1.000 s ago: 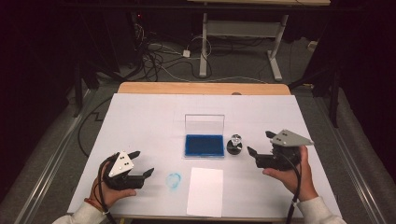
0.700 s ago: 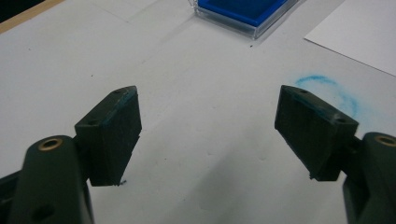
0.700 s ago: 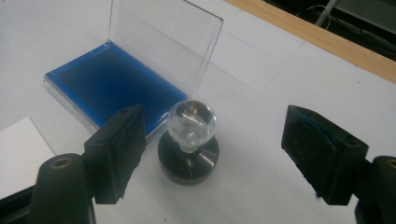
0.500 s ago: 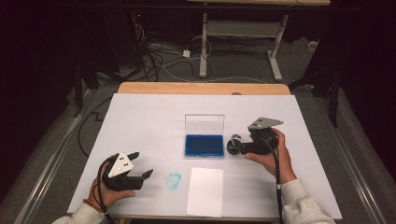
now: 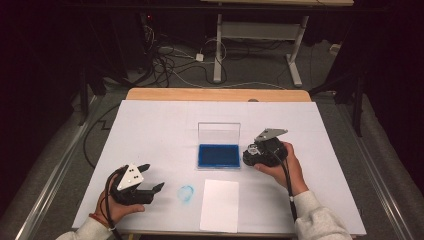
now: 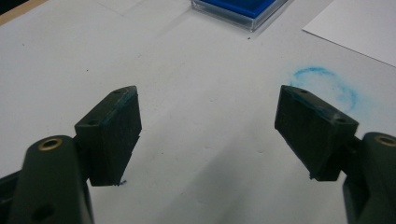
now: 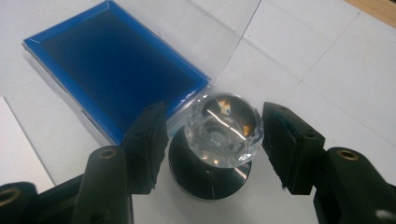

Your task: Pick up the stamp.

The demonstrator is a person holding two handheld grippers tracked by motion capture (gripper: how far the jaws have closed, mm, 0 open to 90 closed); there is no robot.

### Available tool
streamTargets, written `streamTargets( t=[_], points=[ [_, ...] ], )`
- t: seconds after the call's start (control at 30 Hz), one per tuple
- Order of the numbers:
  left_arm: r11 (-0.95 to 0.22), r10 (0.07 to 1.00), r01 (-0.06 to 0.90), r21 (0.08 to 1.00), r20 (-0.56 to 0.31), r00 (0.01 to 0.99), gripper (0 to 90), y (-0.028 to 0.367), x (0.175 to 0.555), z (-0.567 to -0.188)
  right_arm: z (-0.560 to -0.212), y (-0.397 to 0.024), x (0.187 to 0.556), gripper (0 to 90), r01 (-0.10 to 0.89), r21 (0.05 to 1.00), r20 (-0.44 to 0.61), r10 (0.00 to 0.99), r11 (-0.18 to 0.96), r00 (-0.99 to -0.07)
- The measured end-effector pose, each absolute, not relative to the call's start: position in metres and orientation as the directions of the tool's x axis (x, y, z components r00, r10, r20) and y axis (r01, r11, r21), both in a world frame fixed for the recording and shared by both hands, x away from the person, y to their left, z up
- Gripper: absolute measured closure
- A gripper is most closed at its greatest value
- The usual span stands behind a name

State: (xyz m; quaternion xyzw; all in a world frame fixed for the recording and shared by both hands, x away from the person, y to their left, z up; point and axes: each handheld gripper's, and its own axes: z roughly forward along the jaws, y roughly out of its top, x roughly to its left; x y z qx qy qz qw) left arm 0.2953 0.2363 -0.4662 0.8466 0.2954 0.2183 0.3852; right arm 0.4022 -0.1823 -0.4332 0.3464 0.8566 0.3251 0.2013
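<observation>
A stamp with a clear faceted knob [image 7: 224, 128] on a round black base stands just right of the open blue ink pad [image 5: 218, 155]. My right gripper [image 7: 215, 135] sits over the stamp [image 5: 253, 148] with a jaw on each side of the knob. Its jaws have just been closing. The right pad looks at the knob's edge, while a small gap shows at the left pad. My left gripper [image 5: 154, 176] rests open at the front left, nothing between its pads [image 6: 112, 130]. A blue ring mark [image 6: 322, 84] lies on the table ahead of it.
The ink pad's clear lid [image 5: 218, 132] stands up behind the pad. A white sheet of paper [image 5: 220, 205] lies at the front middle, with the blue ring mark [image 5: 186, 193] to its left. White covering [image 5: 165, 125] spans the table up to a wooden far edge [image 5: 215, 94].
The right gripper has moved left and down from the table's right side onto the stamp, and its jaws have narrowed around the knob. The left gripper has stayed put.
</observation>
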Motion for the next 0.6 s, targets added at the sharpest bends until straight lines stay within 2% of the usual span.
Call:
streamTargets(
  t=[0.03, 0.07, 0.3, 0.33, 0.4, 0.6],
  points=[
    [-0.529, 0.668, 0.332, 0.781, 0.142, 0.73, 22.3, 0.2363, 0.2953, -0.4662, -0.4332, -0.1823, 0.4022, 43.8, 0.463, 0.696, -0.12, 0.724, 0.549, -0.679],
    [-0.53, 0.668, 0.332, 0.78, 0.143, 0.73, 22.3, 0.2362, 0.2954, -0.4664, -0.4339, -0.1823, 0.4023, 48.4, 0.462, 0.701, -0.112, 0.724, 0.544, -0.681],
    [-0.534, 0.664, 0.333, 0.777, 0.143, 0.734, 22.3, 0.2358, 0.2957, -0.4667, -0.4308, -0.1856, 0.4012, 47.5, 0.455, 0.718, -0.109, 0.731, 0.526, -0.674],
    [-0.536, 0.665, 0.334, 0.775, 0.144, 0.733, 22.3, 0.2356, 0.2958, -0.4669, -0.4307, -0.1861, 0.4012, 54.6, 0.456, 0.719, -0.109, 0.733, 0.525, -0.671],
    [-0.538, 0.664, 0.336, 0.773, 0.142, 0.734, 22.3, 0.2352, 0.296, -0.4674, -0.4316, -0.1857, 0.402, 56.0, 0.459, 0.716, -0.112, 0.735, 0.527, -0.669],
    [-0.541, 0.661, 0.336, 0.771, 0.144, 0.736, 22.3, 0.2346, 0.2961, -0.4677, -0.4318, -0.1848, 0.4031, 56.7, 0.453, 0.722, -0.113, 0.735, 0.523, -0.668]
  ],
)
